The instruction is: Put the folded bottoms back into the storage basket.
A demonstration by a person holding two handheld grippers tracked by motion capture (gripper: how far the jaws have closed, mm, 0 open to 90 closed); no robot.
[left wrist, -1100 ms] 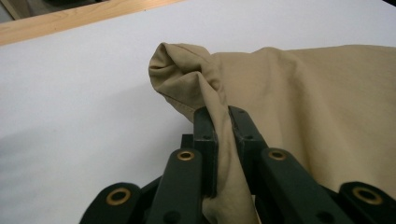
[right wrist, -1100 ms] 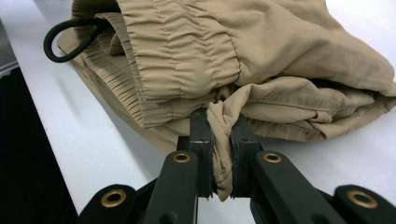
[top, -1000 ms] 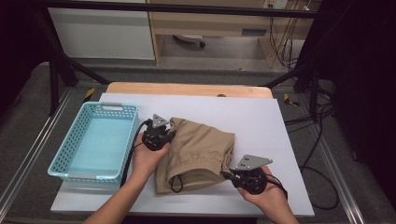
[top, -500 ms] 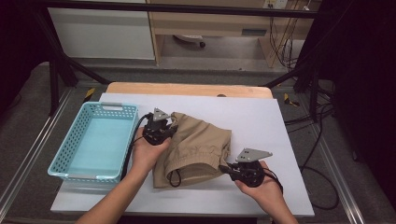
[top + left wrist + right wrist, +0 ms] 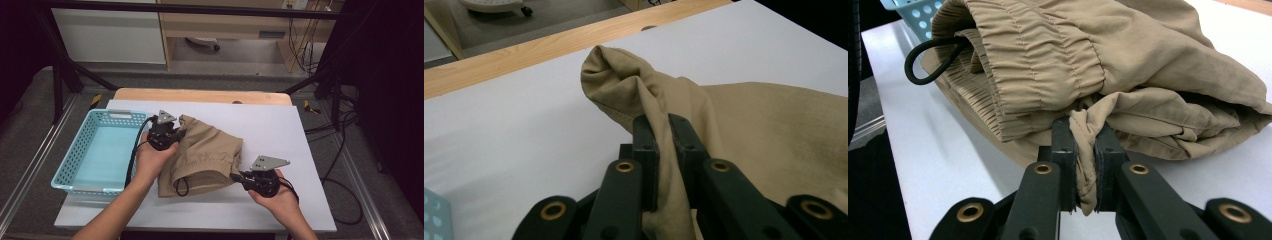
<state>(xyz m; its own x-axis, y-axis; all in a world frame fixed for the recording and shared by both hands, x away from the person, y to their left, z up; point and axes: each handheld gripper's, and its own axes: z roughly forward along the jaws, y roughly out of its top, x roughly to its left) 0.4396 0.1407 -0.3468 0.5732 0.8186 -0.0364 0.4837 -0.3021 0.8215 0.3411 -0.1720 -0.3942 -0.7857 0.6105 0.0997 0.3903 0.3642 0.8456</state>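
Note:
Folded tan shorts [image 5: 205,155] with an elastic waistband and a black drawstring [image 5: 181,186] lie mid-table. My left gripper [image 5: 172,134] is shut on the fabric at the shorts' far left corner; in the left gripper view the tan cloth [image 5: 644,95] is pinched between the black jaws of the left gripper [image 5: 663,131]. My right gripper [image 5: 239,176] is shut on a fold at the shorts' near right edge; the right gripper view shows the bunched cloth [image 5: 1086,145] clamped in the right gripper [image 5: 1083,134], with the waistband [image 5: 1038,55] and the drawstring loop [image 5: 933,60] beyond.
A light blue mesh basket [image 5: 75,160] stands on the white table [image 5: 280,135] left of the shorts, close to my left forearm. A wooden strip [image 5: 200,95] edges the far side of the table. Cables trail on the floor at the right.
Both grippers have drawn toward each other and to the left with the shorts held; the garment has bunched up and shifted a little toward the basket.

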